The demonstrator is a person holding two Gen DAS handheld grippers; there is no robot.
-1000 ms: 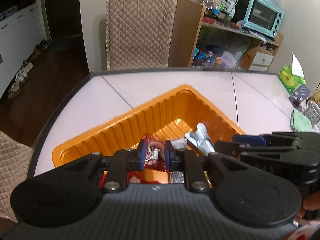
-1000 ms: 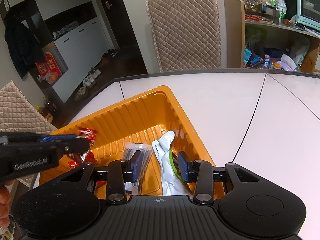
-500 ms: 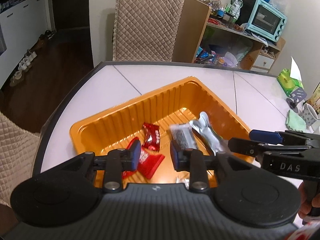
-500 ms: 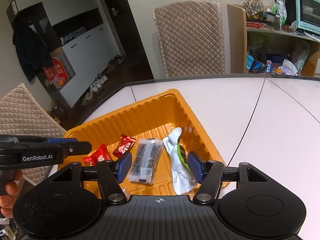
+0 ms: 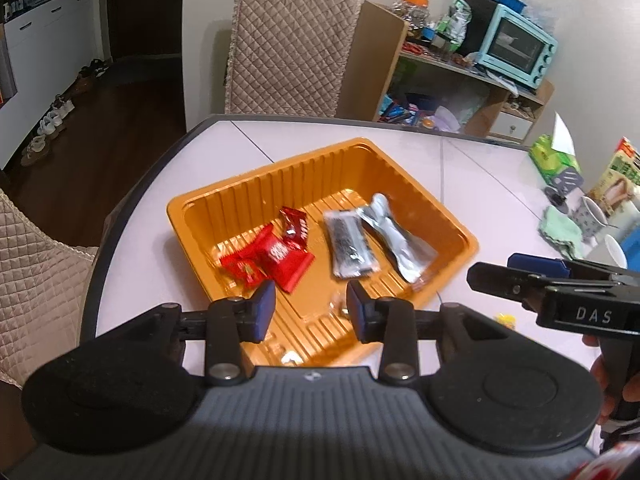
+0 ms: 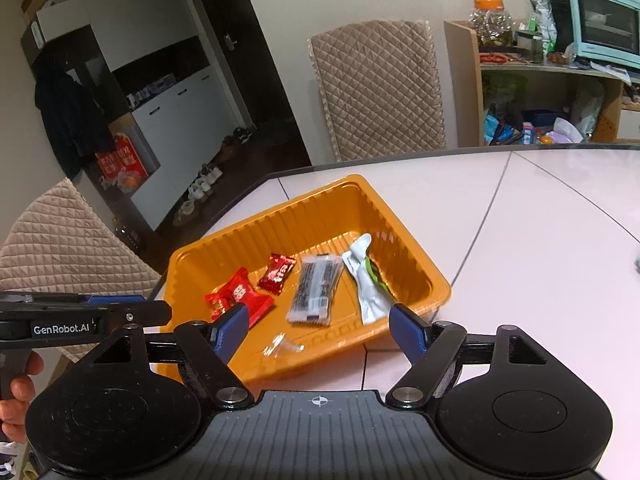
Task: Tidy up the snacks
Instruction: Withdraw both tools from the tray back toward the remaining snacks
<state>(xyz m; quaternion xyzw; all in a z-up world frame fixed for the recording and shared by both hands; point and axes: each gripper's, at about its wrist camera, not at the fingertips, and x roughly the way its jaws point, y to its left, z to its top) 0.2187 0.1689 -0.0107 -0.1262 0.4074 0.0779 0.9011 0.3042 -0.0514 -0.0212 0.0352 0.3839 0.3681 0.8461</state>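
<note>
Ribbed orange plastic tray holds crinkly foil snack packets; both grippers' jaws just opening, empty.

Orange tray near corner hidden behind left gripper body. Snack wrappers' print smeared, unreadable (motion blur). Clear wrapper in tray: contents can't tell. Right gripper cut off at left view's right edge. Small yellow thing on table too small to name. Shelf clutter too small to sort.
</note>
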